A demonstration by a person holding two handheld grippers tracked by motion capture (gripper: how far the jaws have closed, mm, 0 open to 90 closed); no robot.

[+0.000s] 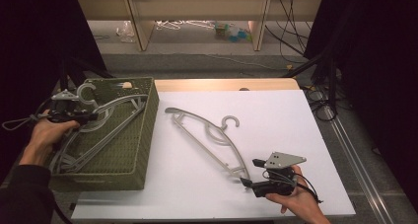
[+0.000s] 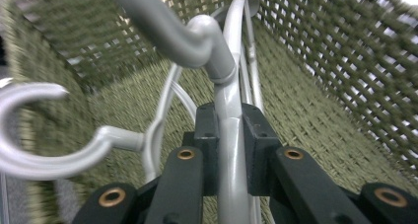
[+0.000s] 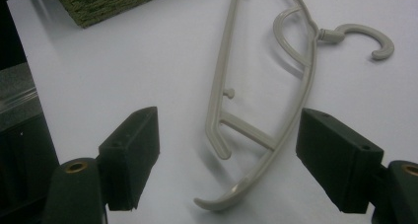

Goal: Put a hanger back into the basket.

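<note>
At the left of the table stands a green woven basket (image 1: 144, 130), its long side running away from the person, and grey plastic hangers lie inside it, their arms crossing along the basket's length. The left gripper (image 1: 87, 117) hangs over the basket's far left part, held by the person's left hand (image 1: 47, 135) that comes in from the bottom left; its jaws are pressed together on the arm of a grey hanger (image 2: 231, 135), just below the neck where the hook joins. In the left gripper view the two black pads clamp the pale arm from both sides, the hook (image 2: 162, 29) curves off toward the top left, and a second hanger's hook (image 2: 34, 130) shows at the left against the basket wall (image 2: 345, 61). Right of the basket, on the white tabletop (image 1: 276, 110), a beige hanger (image 1: 209, 137) lies flat and slantwise, one arm end pointing toward the basket's far corner, its hook (image 1: 230, 121) turned toward the far right, the other end near the person. The right gripper (image 1: 249, 172) rests low at that near end, in the person's right hand (image 1: 298, 202); its jaws stand wide apart. In the right gripper view the hanger's curved tip (image 3: 222, 197) lies between the two black pads, touching neither
</note>
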